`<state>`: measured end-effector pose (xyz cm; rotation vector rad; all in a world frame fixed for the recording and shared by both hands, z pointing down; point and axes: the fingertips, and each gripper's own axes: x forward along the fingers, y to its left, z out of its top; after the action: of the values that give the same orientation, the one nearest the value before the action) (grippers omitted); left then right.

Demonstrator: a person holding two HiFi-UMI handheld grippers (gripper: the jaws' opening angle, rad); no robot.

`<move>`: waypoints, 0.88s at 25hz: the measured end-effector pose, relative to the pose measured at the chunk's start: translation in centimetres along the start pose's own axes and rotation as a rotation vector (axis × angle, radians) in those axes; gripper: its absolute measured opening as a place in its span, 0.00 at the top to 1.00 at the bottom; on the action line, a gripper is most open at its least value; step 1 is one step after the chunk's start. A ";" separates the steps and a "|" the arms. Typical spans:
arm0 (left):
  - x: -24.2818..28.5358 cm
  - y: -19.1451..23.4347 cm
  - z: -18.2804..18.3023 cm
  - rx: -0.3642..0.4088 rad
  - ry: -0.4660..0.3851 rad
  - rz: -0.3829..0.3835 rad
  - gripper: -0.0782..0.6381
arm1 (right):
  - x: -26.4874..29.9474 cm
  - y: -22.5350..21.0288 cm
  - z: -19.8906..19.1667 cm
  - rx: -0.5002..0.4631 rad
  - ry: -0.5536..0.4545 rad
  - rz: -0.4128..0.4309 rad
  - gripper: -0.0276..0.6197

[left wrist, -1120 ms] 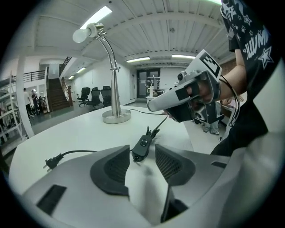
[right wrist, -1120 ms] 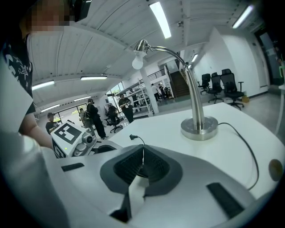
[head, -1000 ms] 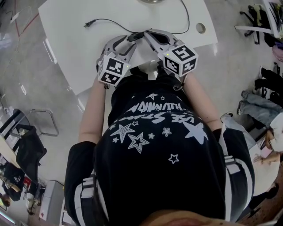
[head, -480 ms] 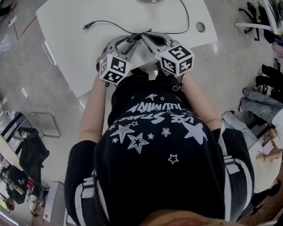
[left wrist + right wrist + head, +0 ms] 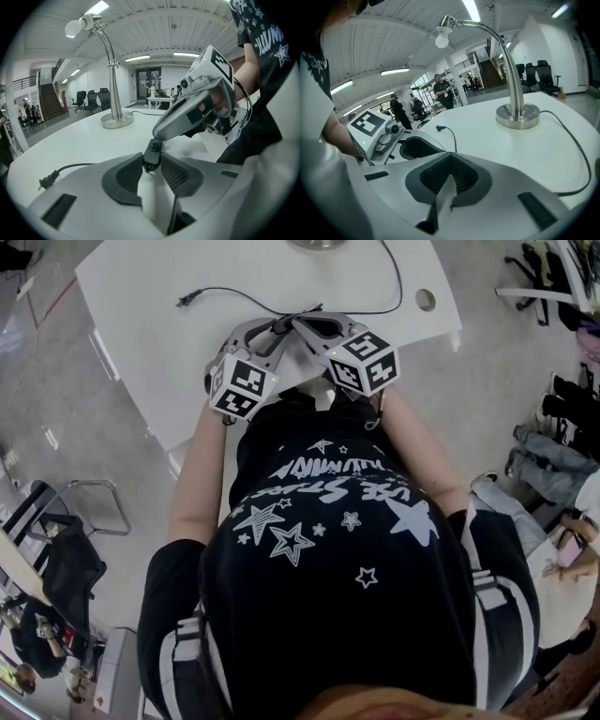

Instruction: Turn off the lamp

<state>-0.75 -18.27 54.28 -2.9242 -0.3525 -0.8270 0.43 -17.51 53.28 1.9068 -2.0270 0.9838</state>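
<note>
1. Well, the head view gives me only the lamp's [image 5: 317, 243] base, cut off at the table's [image 5: 150, 343] far edge. The person's torso [image 5: 328, 549] hides much of the rest.
2. Left gripper [image 5: 152, 159]: the jaws are closing with the cord's switch [image 5: 152, 148] between them, and the pads look to touch both its sides.
3. Right gripper [image 5: 450, 153]: closed tight, empty. In the left gripper view its tip sits on the switch.
4. Bulb [image 5: 74, 27] — lit or not, I cannot tell.
</note>
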 end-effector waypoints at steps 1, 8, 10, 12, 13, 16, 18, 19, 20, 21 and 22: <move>0.1 0.0 0.0 -0.003 -0.001 -0.002 0.70 | 0.3 -0.1 -0.2 -0.001 0.017 -0.001 0.95; 0.0 0.1 -0.1 -0.010 0.003 -0.016 0.70 | 0.9 -0.1 -0.5 0.013 0.072 -0.006 0.95; 0.1 0.1 -0.1 -0.024 0.002 -0.020 0.70 | 1.0 -0.2 -0.5 0.025 0.086 -0.014 0.95; 0.1 0.3 -0.1 -0.043 -0.001 -0.024 0.70 | 1.2 -0.4 -0.5 0.031 0.099 -0.026 0.95; 0.1 0.3 -0.1 -0.046 0.000 -0.025 0.70 | 1.3 -0.5 -0.6 0.030 0.109 -0.035 0.95; 0.0 0.2 -0.2 -0.036 0.006 -0.026 0.70 | 1.4 -0.5 -0.8 0.032 0.128 -0.045 0.95; 0.0 0.3 -0.2 -0.035 0.006 -0.027 0.70 | 1.4 -0.5 -0.7 0.048 0.128 -0.039 0.95; 0.0 0.3 -0.2 -0.037 0.006 -0.027 0.70 | 1.4 -0.5 -0.7 0.053 0.126 -0.037 0.95; 0.0 0.3 -0.2 -0.039 0.005 -0.027 0.70 | 1.4 -0.5 -0.7 0.055 0.125 -0.036 0.95; 0.0 0.3 -0.2 -0.041 0.004 -0.027 0.70 | 1.4 -0.6 -0.7 0.055 0.124 -0.034 0.95; 0.0 0.3 -0.2 -0.042 0.005 -0.026 0.70 | 1.4 -0.6 -0.7 0.055 0.123 -0.032 0.95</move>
<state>-0.81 -18.62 54.45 -2.9621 -0.3778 -0.8547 0.51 -18.21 54.80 1.8504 -1.9150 1.1299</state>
